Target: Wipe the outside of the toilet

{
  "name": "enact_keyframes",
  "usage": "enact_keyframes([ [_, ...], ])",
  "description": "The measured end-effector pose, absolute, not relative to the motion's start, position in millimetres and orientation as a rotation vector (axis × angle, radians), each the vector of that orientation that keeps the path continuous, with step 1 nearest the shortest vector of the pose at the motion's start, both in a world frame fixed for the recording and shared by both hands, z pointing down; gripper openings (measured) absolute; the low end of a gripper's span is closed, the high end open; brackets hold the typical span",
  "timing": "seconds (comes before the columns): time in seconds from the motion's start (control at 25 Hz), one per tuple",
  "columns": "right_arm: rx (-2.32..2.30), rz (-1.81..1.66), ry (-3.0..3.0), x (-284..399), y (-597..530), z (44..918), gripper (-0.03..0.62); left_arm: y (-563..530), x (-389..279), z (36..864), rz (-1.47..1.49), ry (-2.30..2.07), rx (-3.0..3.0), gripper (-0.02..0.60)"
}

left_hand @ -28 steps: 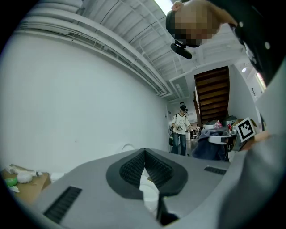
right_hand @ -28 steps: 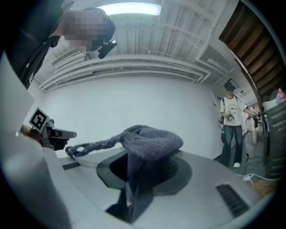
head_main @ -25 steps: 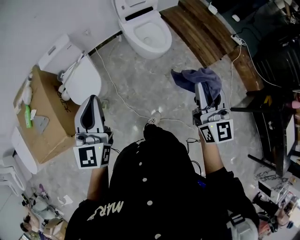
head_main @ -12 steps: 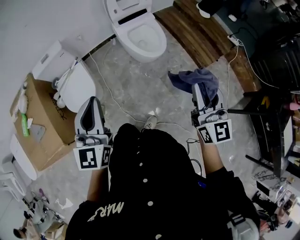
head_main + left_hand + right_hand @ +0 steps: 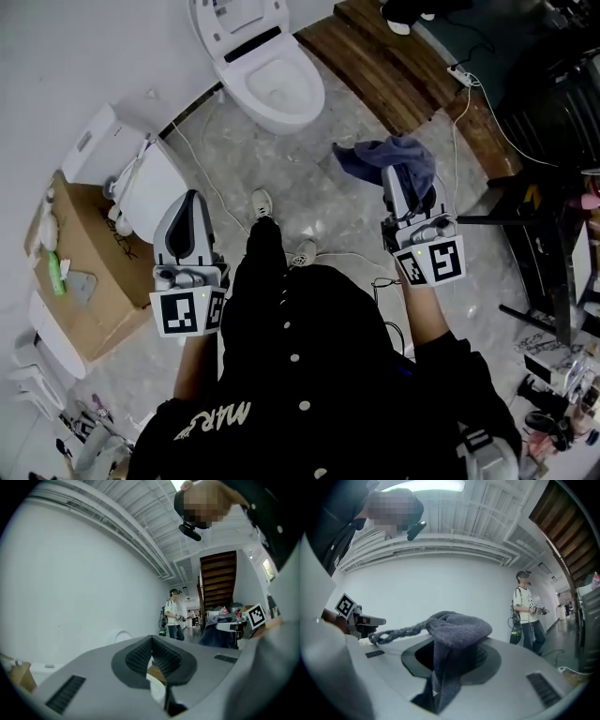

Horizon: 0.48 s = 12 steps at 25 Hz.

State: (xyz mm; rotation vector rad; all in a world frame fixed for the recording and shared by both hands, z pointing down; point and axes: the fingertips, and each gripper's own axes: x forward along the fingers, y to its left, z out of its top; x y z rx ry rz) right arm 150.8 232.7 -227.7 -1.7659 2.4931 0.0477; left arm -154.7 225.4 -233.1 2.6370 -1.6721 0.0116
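Right gripper [image 5: 393,174] is clamped on a blue-grey cloth [image 5: 373,155]; left gripper [image 5: 192,200] has its jaws together, empty. The toilet [image 5: 310,97] stands at the floor's far edge, against the wall, well apart from the cloth. Wiping is seemingly not yet begun.

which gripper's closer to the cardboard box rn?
Left. The left gripper hangs just right of the cardboard box; the right gripper, gripping the cloth, is much farther right.

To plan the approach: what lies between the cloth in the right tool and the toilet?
Only bare grey floor, seen in the head view, lies between the cloth held by the right tool and the toilet.
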Motion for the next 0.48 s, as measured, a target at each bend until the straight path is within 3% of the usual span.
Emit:
enact_keyframes([
  [0.48,-1.868,0.05,2.444,167.9,180.2,-223.9,0.107,152.4,-140.9,-235.0,-0.009,-1.625,2.67,0.009],
])
